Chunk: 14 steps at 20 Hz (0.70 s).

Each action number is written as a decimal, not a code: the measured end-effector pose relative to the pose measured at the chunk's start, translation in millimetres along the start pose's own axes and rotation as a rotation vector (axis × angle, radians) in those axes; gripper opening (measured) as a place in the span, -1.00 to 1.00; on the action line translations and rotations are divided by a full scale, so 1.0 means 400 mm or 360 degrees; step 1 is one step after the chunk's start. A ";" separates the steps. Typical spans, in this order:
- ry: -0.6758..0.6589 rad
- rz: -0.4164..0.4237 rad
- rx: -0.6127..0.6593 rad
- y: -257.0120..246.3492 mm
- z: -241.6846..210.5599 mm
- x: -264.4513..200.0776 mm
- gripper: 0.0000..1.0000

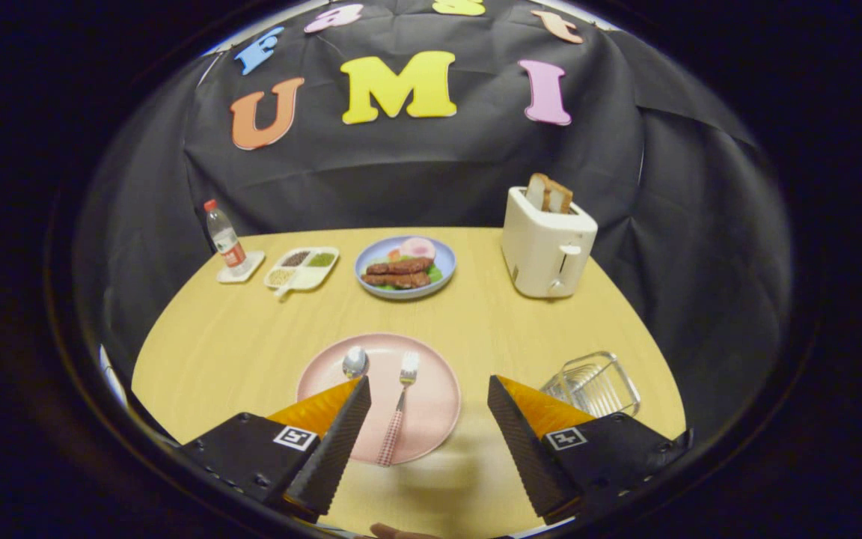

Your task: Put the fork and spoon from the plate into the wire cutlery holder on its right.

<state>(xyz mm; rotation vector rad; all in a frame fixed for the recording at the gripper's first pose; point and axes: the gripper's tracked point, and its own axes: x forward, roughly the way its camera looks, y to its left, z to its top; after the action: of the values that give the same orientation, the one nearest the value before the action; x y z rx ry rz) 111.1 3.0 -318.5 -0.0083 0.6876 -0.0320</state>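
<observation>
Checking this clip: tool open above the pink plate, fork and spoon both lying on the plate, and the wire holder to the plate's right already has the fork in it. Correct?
Not quite. The wire holder holds no fork; in the gripper view the fork lies on the pink plate between the fingers, beside the spoon. The rest stands: the tool is open above the plate, and the holder sits to the plate's right.

A toaster (548,251) with bread, food plate (405,267), condiment tray (301,268) and bottle (224,238) line the table (251,337).
</observation>
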 end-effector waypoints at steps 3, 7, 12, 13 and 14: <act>0.0136 -0.0018 -0.0006 0.028 -0.062 0.069 0.77; 0.0241 -0.0034 0.0044 0.059 -0.104 0.147 0.60; 0.0327 -0.0078 0.0036 0.076 -0.148 0.210 0.42; 0.0334 -0.0121 0.0036 0.067 -0.154 0.220 0.18; 0.0348 -0.0126 0.0051 0.070 -0.160 0.225 -0.06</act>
<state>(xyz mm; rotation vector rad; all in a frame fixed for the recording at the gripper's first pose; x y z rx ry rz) 140.8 28.4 -425.7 -0.0009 0.9054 -0.1213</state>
